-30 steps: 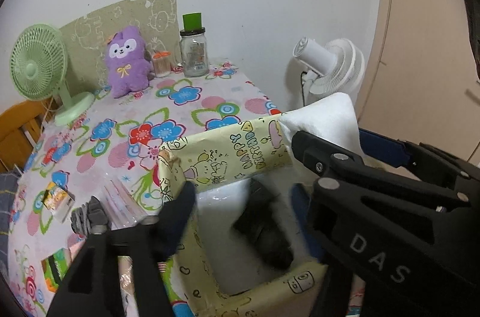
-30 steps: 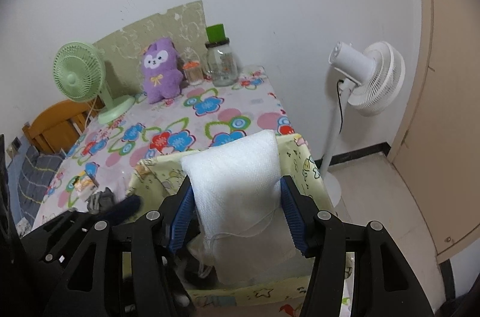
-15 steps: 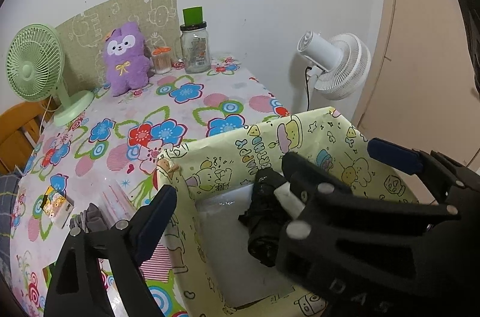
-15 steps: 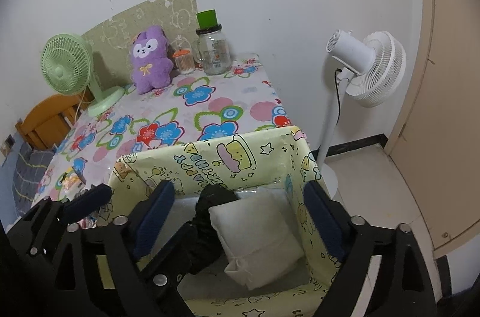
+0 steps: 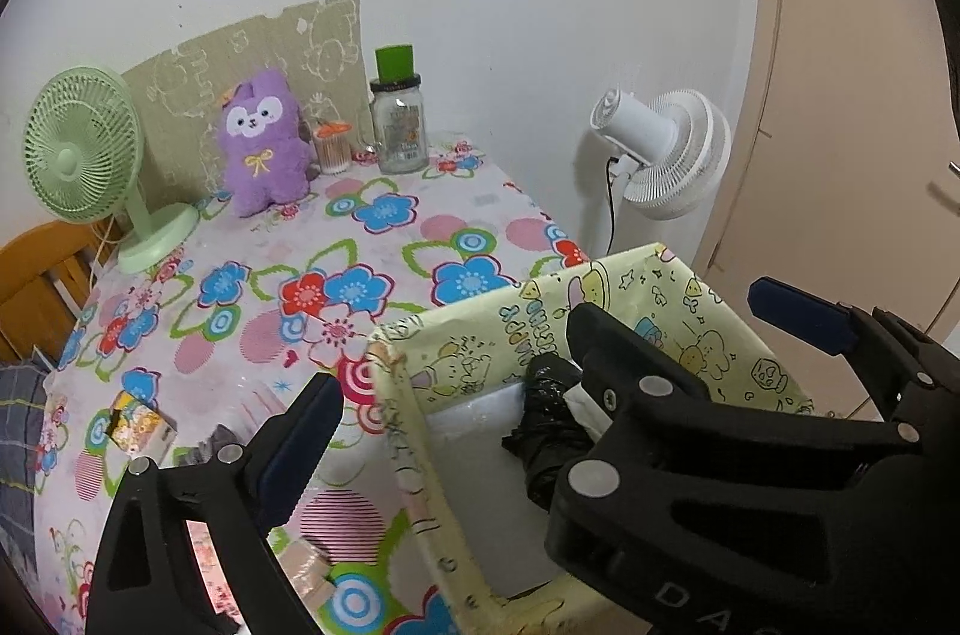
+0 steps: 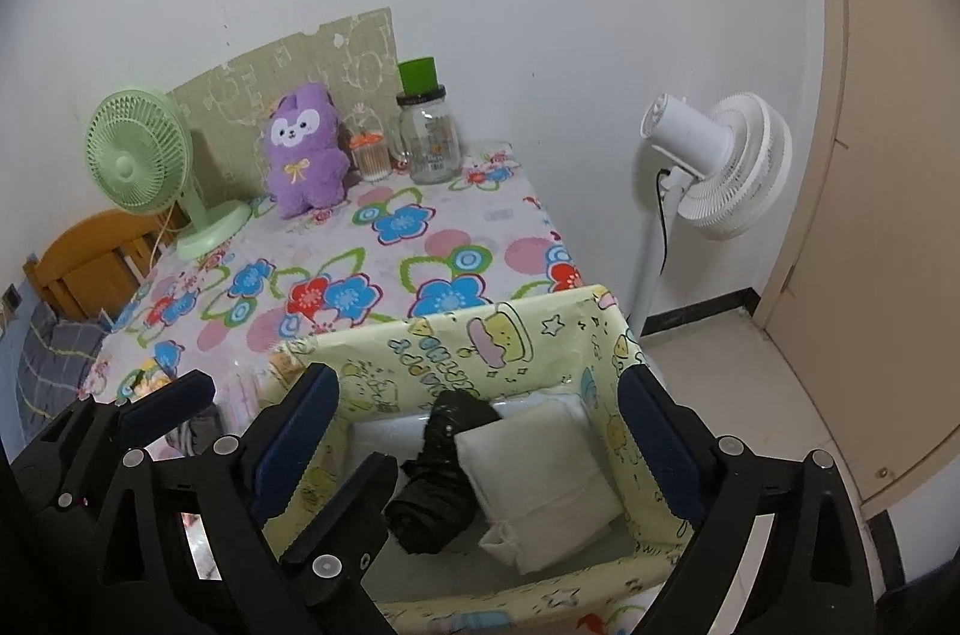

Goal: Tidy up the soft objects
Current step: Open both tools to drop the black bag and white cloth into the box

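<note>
A yellow cartoon-print box (image 6: 498, 335) stands at the table's near right corner. Inside it a white soft packet (image 6: 534, 479) lies loose beside a black bundle (image 6: 438, 473), which also shows in the left wrist view (image 5: 546, 431). My right gripper (image 6: 477, 383) hangs over the box, its jaws opening, and the packet lies below them untouched. My left gripper (image 5: 480, 395) is alongside, its jaws opening on nothing. Its right finger is hidden behind the right gripper's finger (image 5: 630, 383). A purple plush (image 5: 261, 143) sits upright at the table's far end.
On the floral tablecloth (image 5: 372, 239) stand a green desk fan (image 5: 78, 155), a glass jar with a green lid (image 5: 399, 125) and a small swab jar (image 5: 333, 146). A colourful packet (image 5: 141, 425) lies near the left edge. Right of the table is a white floor fan (image 6: 714, 167).
A second ago the right gripper pinched the white packet above the box. The packet now lies in the box. Both grippers' jaws have spread wide.
</note>
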### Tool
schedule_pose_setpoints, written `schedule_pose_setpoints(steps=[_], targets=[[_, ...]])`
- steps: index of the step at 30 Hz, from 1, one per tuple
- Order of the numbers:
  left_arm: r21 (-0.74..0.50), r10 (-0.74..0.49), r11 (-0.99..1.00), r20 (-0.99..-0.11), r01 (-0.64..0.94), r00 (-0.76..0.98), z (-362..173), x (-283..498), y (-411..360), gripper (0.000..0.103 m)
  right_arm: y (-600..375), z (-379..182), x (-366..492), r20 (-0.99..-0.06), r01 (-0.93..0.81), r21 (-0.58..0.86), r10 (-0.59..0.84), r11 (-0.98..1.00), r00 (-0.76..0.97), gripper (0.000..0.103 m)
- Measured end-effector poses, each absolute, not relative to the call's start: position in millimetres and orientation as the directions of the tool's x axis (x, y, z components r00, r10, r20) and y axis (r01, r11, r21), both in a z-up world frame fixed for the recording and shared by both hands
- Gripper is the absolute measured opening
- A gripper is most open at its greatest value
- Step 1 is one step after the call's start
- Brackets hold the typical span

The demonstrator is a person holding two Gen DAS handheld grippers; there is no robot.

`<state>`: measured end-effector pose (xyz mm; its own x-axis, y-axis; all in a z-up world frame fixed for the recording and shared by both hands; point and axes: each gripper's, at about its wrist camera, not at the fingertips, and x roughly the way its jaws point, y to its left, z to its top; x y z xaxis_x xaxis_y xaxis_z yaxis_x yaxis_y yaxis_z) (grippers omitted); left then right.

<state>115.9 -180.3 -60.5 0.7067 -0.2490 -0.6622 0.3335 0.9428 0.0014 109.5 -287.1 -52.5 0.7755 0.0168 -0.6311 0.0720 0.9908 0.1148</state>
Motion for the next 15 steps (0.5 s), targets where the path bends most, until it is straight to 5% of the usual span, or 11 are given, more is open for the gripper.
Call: schedule_pose_setpoints(steps=[15], targets=[[0.012, -0.258, 0.944, -0.595, 0.329, 0.761, -30, 84, -138, 0.101, -245, -18, 76, -0.572, 0.068, 0.091, -0.004, 0.993, 0.821, 0.096]])
